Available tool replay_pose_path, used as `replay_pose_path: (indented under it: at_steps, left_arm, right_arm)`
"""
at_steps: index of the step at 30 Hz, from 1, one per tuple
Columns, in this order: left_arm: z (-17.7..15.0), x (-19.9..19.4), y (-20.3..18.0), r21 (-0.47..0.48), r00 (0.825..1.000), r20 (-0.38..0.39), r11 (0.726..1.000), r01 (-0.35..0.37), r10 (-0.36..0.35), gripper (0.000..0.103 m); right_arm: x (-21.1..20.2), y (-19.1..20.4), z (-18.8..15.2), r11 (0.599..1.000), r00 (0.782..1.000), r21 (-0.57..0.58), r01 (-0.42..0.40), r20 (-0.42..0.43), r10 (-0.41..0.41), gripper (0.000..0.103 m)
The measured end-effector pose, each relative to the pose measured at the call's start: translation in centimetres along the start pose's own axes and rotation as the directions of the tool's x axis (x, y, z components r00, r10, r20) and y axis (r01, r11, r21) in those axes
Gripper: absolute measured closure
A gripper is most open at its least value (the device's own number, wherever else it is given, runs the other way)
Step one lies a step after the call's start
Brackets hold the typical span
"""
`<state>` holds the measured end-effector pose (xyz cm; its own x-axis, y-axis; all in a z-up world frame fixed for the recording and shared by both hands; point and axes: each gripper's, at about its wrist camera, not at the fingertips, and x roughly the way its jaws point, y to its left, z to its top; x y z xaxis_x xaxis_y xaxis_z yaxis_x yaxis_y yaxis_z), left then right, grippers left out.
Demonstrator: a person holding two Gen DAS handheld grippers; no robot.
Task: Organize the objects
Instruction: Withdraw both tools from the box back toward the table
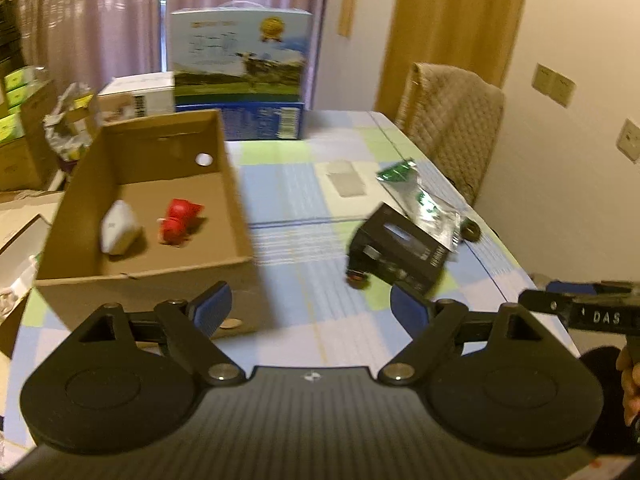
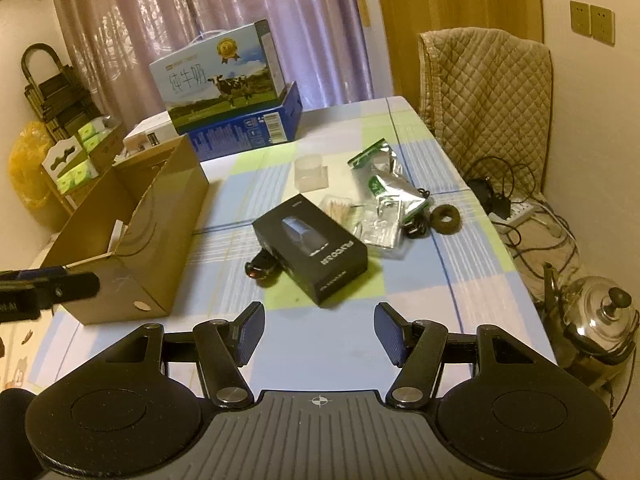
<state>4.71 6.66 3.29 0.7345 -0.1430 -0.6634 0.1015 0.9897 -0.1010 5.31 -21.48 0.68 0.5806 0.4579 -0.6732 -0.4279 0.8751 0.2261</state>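
**Black box next for the carton, probably**

Black box [image 2: 311, 249] lying flat mid-table, well apart from the cardboard carton [image 1: 132, 204] at the left edge. Looking stiff, light, a bit slick; gripping across the short sides seems safest. Left gripper [image 1: 311, 309] gaping wide, holding nothing. Right gripper [image 2: 319, 332] hanging about half open, also empty, touching nothing.

- milk carton [image 2: 218, 76] with a cow picture, atop a blue box [image 2: 256, 128], at the table's far end;
- quilted cover [image 2: 486, 92] draped over a chair;
- steel kettle [image 2: 600, 320] and tangled cables [image 2: 532, 216] on the floor;
- pink curtains [image 2: 224, 12] behind
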Motion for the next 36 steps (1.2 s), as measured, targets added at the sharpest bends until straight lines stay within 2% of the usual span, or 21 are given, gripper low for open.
replay_pose_path:
  at_steps: [6,11,15,24,36]
  left_arm:
    - [-0.6,1.6,-2.1,0.047,0.999,-0.035,0.999,0.009,-0.008,0.019]
    - [-0.6,3.5,-2.7,0.066,0.998,-0.058,0.998,0.008,-0.004,0.016]
    - [-0.6,5.2,-2.9,0.082,0.997,-0.080,0.997,0.007,0.000,0.014]
    - [-0.8,9.6,-3.3,0.100,0.992,-0.123,0.995,0.019,-0.006,0.009]
    - [-1.8,14.8,-3.8,0.105,0.984,-0.176,0.993,0.050,-0.031,0.008]
  right_arm:
    - [0.9,-0.7,1.3,0.998,1.000,-0.055,-0.019,0.007,0.019,0.043]
    - [2.8,-1.1,2.5,0.992,0.999,-0.120,-0.033,-0.009,0.032,0.027]
    - [5.0,-1.9,3.3,0.988,0.999,-0.149,-0.041,-0.025,0.038,0.021]
    - [11.7,-1.9,5.0,0.944,0.991,-0.308,-0.118,-0.094,0.093,0.020]
    - [19.6,-0.5,5.6,0.884,0.974,-0.435,-0.170,-0.210,0.084,0.020]
